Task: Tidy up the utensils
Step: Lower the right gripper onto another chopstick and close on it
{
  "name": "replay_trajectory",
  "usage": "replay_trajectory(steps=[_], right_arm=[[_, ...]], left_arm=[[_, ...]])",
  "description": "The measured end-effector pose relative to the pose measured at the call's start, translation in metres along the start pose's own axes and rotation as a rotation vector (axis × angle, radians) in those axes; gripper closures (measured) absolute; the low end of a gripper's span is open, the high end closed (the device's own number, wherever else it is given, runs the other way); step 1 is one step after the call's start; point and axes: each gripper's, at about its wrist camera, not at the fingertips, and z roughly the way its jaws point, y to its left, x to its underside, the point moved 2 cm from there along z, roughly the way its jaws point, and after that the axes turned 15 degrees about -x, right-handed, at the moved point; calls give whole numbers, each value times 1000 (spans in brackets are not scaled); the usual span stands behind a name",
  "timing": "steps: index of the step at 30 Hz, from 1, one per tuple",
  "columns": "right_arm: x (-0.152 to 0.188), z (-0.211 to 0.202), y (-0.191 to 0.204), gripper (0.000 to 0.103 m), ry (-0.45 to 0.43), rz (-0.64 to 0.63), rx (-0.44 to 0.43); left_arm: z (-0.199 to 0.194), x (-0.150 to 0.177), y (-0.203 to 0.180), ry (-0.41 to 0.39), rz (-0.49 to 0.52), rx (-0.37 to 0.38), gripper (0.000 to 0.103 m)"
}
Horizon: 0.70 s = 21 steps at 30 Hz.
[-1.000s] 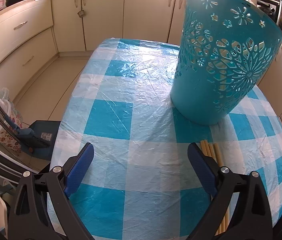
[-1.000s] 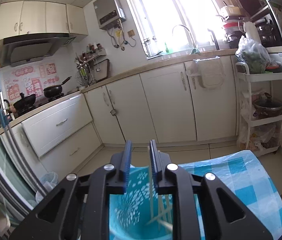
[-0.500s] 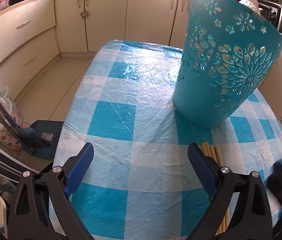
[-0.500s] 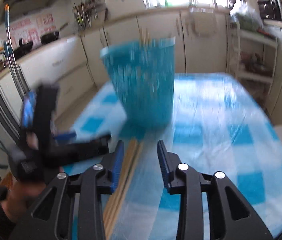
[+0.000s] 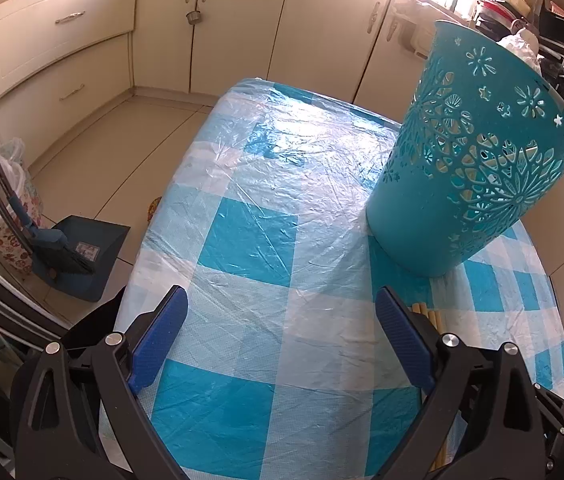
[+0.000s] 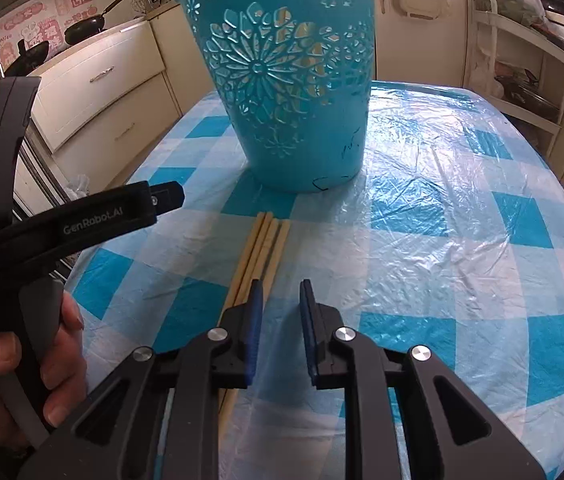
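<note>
**A:** Right wrist view first: where are the chopsticks [image 6: 259, 246]?

**B:** Lying flat in a tight bundle on the checked plastic tablecloth [image 6: 442, 240], just in front of the teal cut-out basket [image 6: 290, 80]. Their near ends run under the right gripper's [image 6: 279, 298] left finger.

**A:** How would you expect them to handle?

**B:** Light, stiff and thin, I'd judge, and likely to slide on that slick plastic sheet. Taking one near its middle looks safest, so it doesn't tip. Lying side by side and touching, one will be hard to separate from the rest.

**A:** And the right tongs?

**B:** Jaws only narrowly apart, having just been closing, with nothing between them. The sticks sit just left of the gap, so it needs to shift that way.

**A:** The left one?

**B:** The left gripper [image 5: 282, 340] is spread wide over bare cloth and holds nothing. The chopstick tips show just beside its right finger, with the basket beyond.
</note>
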Motion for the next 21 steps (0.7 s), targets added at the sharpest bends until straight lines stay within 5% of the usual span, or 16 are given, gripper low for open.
replay_trajectory(steps=[10, 15, 21], right_arm=[[2, 6, 7, 84, 25, -25, 12], [1, 4, 0, 95, 33, -37, 31], [3, -17, -36, 97, 13, 5, 89]], left_arm=[[1, 0, -1, 2, 6, 0, 12], [1, 1, -5, 5, 21, 6, 12], [-12, 12, -24, 9, 153, 50, 12]])
